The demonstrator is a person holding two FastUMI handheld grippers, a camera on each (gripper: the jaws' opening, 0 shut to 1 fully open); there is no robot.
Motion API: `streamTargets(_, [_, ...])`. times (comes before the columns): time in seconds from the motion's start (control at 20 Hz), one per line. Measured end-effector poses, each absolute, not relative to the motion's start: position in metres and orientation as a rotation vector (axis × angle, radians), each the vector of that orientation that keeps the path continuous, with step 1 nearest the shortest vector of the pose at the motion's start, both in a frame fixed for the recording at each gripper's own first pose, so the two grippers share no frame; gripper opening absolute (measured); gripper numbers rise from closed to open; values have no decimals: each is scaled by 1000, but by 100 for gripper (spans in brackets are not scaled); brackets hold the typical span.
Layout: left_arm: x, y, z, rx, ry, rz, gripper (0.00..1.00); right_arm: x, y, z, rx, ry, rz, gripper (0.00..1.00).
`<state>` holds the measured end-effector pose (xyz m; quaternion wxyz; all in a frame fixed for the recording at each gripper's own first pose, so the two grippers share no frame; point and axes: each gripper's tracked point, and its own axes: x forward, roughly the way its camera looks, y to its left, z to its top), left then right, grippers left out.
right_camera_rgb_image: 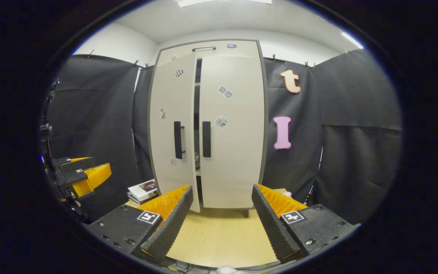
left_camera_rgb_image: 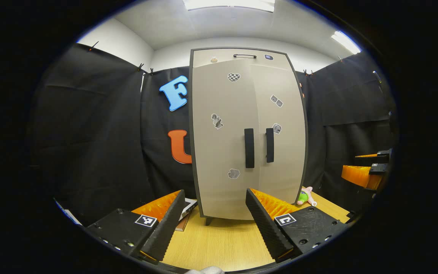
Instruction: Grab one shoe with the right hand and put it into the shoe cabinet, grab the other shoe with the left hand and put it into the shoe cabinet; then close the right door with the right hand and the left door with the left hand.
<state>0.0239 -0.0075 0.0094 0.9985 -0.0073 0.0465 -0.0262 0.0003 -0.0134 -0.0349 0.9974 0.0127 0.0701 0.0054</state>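
Beige, the tall two-door shoe cabinet (right_camera_rgb_image: 207, 125) at the wooden desk's (right_camera_rgb_image: 219, 236) far edge shows its left door (right_camera_rgb_image: 171, 125) ajar, so we hold the left gripper (left_camera_rgb_image: 213, 222) and right gripper (right_camera_rgb_image: 221, 220) back, both spread and empty.

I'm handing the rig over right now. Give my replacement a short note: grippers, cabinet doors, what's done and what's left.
Left gripper: open, holding nothing, facing the shoe cabinet.
Right gripper: open, holding nothing, back from the doors.
Right door: looks closed.
Left door: ajar; the right gripper view shows a dark gap with shelves between the doors.
No shoes on the wooden table, so they are presumably inside.
Left: push the left door shut with the left gripper.
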Motion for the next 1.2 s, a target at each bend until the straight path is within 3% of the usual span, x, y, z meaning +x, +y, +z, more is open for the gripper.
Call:
streamTargets(0.15, [22,-5,9,-13,95,-47,100,1,-12,-36,33,143,15,100])
streamTargets(0.25, [21,-6,12,-15,92,-53,96,1,-12,-37,32,147,16,100])
streamTargets(0.3, [20,-6,13,-13,89,-55,100,0,-13,-37,34,148,15,100])
streamTargets(0.35, [21,-5,14,-12,88,-52,96,0,-12,-37,38,149,17,100])
streamTargets(0.4, [21,-6,13,-12,91,-56,100,0,-13,-37,39,149,17,100])
streamTargets(0.6, [21,-8,17,-15,83,-59,96,-3,-18,-32,31,137,4,100])
streamTargets(1.15, [10,-3,15,-10,91,-62,100,-10,-17,-35,28,132,-2,100])
streamTargets(1.2, [7,-1,16,-7,91,-60,96,-12,-17,-35,28,130,-3,100])
